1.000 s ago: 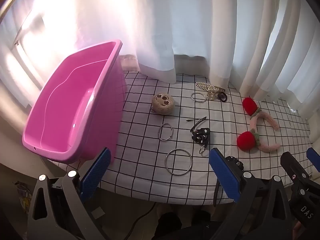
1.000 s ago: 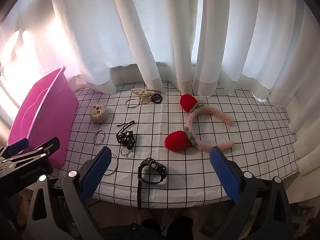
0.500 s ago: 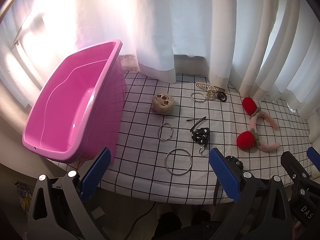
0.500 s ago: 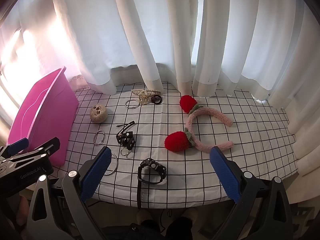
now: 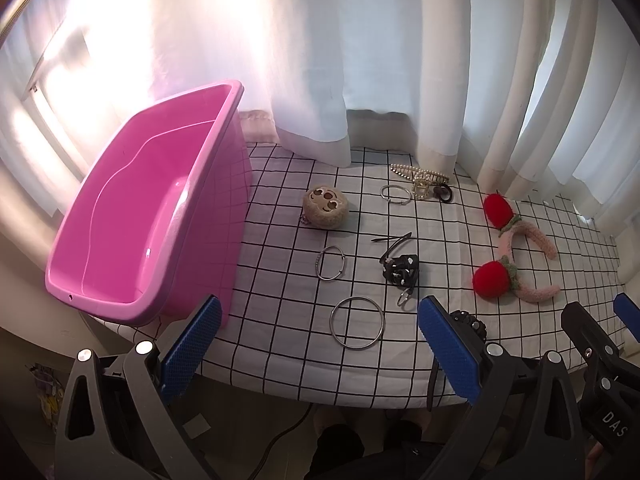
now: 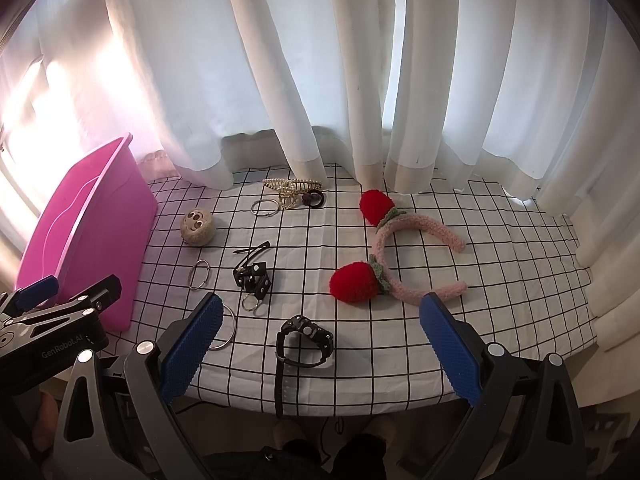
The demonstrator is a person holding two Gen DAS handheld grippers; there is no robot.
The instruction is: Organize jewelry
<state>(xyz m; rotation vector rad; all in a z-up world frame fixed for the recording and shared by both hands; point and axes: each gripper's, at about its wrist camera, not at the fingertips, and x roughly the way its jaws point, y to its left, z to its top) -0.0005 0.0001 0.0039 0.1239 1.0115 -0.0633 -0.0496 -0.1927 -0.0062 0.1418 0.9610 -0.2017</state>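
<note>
Jewelry lies scattered on a white grid-patterned tablecloth (image 5: pixel 280 320). A pink tub (image 5: pixel 132 216) stands empty at the left. A large silver ring (image 5: pixel 357 322) lies nearest my left gripper (image 5: pixel 320 344), which is open and empty at the table's front edge. A black watch (image 6: pixel 305 340) lies just in front of my right gripper (image 6: pixel 320 344), also open and empty. Farther back are a thin bangle (image 5: pixel 330 262), a black clip piece (image 5: pixel 400 269), a beige plush ball (image 5: pixel 325 208), a pearl hair claw (image 5: pixel 420 178) and a pink strawberry headband (image 6: pixel 400 252).
White curtains (image 6: pixel 320 80) hang along the table's far edge. A small silver ring (image 5: pixel 395 193) and a black hair tie (image 5: pixel 444 193) lie beside the hair claw. The other gripper shows at each view's edge. Floor and a cable lie below the front edge.
</note>
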